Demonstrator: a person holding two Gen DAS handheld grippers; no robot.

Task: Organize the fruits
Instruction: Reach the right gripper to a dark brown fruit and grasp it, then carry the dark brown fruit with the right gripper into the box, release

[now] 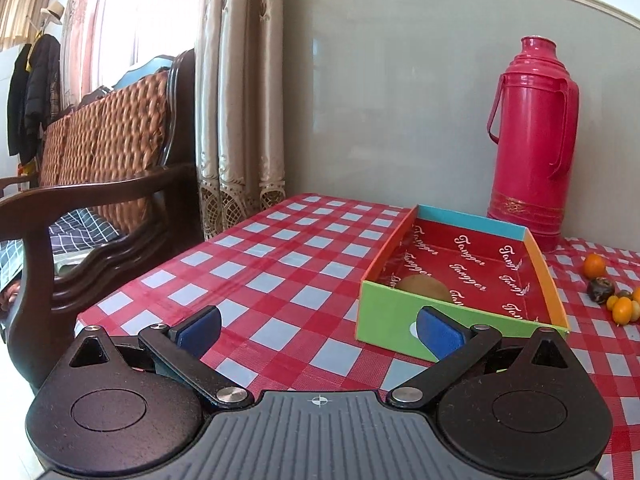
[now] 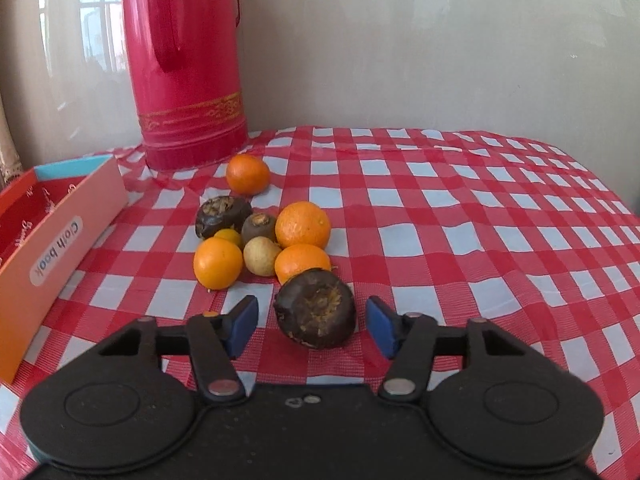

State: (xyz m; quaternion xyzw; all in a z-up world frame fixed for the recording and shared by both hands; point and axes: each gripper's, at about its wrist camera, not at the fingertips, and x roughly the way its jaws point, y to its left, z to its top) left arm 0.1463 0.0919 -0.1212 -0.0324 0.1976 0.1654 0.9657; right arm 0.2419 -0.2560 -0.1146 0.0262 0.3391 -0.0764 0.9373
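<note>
My right gripper [image 2: 313, 326] is open, and a dark brown round fruit [image 2: 316, 308] lies on the cloth between its blue pads [image 2: 244, 326], touching neither. Behind it lies a cluster of several oranges [image 2: 303, 225], a pale small fruit [image 2: 261, 256] and two more dark fruits [image 2: 222, 211]. The colourful box [image 1: 460, 280] with a red printed inside holds one brown kiwi-like fruit [image 1: 425, 289]. My left gripper [image 1: 318, 330] is open and empty just in front of the box's green wall. The box's orange side [image 2: 56, 248] shows at the left of the right wrist view.
A tall red thermos [image 1: 532, 140] stands against the wall behind the box; it also shows in the right wrist view [image 2: 184, 64]. The table has a red-and-white checked cloth [image 1: 280, 264]. A wooden sofa [image 1: 100, 184] and curtains [image 1: 240, 100] stand left of the table.
</note>
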